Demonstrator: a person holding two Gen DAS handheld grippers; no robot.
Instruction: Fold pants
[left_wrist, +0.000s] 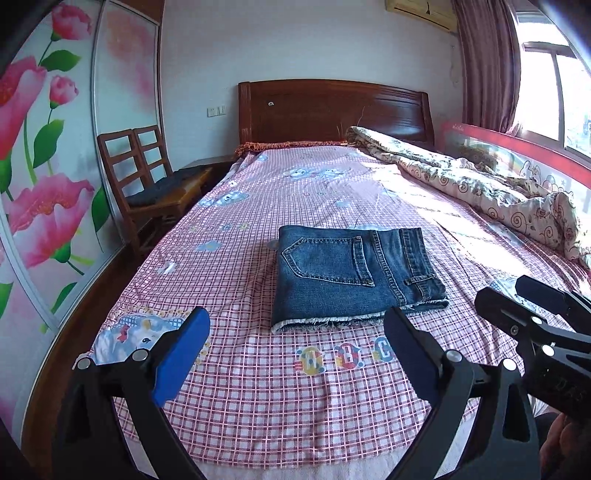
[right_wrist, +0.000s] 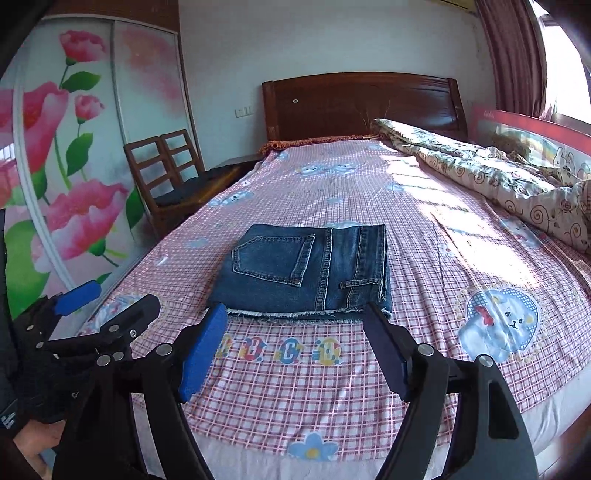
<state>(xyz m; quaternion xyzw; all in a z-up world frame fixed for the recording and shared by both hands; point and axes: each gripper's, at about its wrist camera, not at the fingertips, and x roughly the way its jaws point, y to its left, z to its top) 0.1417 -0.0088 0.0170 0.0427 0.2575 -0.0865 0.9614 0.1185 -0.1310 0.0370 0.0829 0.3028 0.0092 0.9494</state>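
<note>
Blue denim pants (left_wrist: 354, 273) lie folded into a compact rectangle near the middle of a bed, resting flat on a pink and white checked sheet (left_wrist: 258, 398) printed with cartoon animals and a row of coloured letters. A back pocket faces up, the waistband and a belt loop sit toward the right side, and a frayed pale hem forms the edge nearest the cameras. The left gripper (left_wrist: 295, 354) hangs above the foot of the bed, just short of that frayed edge, its two blue-padded fingers spread wide with only sheet showing between them and nothing held. The right gripper (right_wrist: 295, 354) is beside it, also just short of the hem; its fingers likewise stand wide apart and empty, with the pads clear of the denim. In the left wrist view the right gripper's black fingers appear at the right edge, and in the right wrist view the left gripper shows at the lower left with part of a hand (right_wrist: 33, 439) beneath it. A rumpled floral quilt (left_wrist: 491, 184) lies along the right side of the bed against a red rail. A dark wooden headboard (left_wrist: 332, 110) stands at the far end, a wooden chair (left_wrist: 144, 177) beside the bed on the left, and a wardrobe (left_wrist: 44, 147) with large pink flowers fills the left wall.
</note>
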